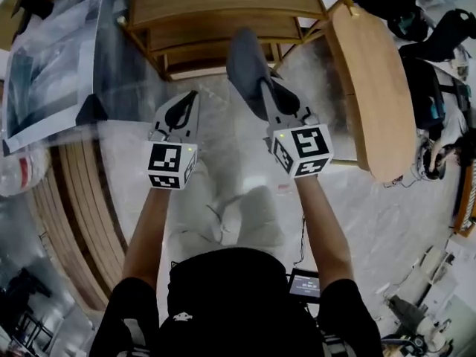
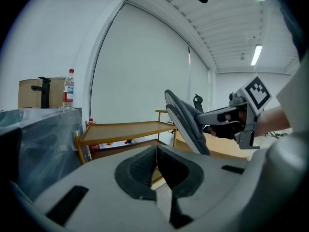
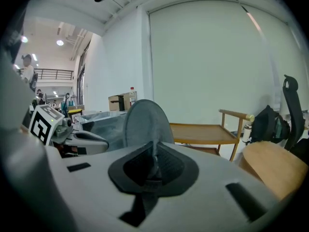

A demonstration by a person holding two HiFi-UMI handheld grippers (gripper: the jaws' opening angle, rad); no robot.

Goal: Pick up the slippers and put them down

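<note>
My right claw (image 3: pixel 153 162) is pinched almost fully closed on the rim of a grey slipper (image 3: pixel 145 122). The slipper stands up out of the jaws, its ribbed sole turned toward my left claw (image 2: pixel 157 161). That one has its jaws pressed together with nothing between them, and it hangs beside the right, apart from the slipper. The slipper is in the air, touching nothing but my pads, in front of the wooden shelf trolley (image 1: pixel 223 6) and above the pale floor (image 1: pixel 357 222). I judge the picking up done for this slipper and the putting down not yet done. I cannot make out a second slipper in any view, so only this half of the pair shows as handled.
</note>
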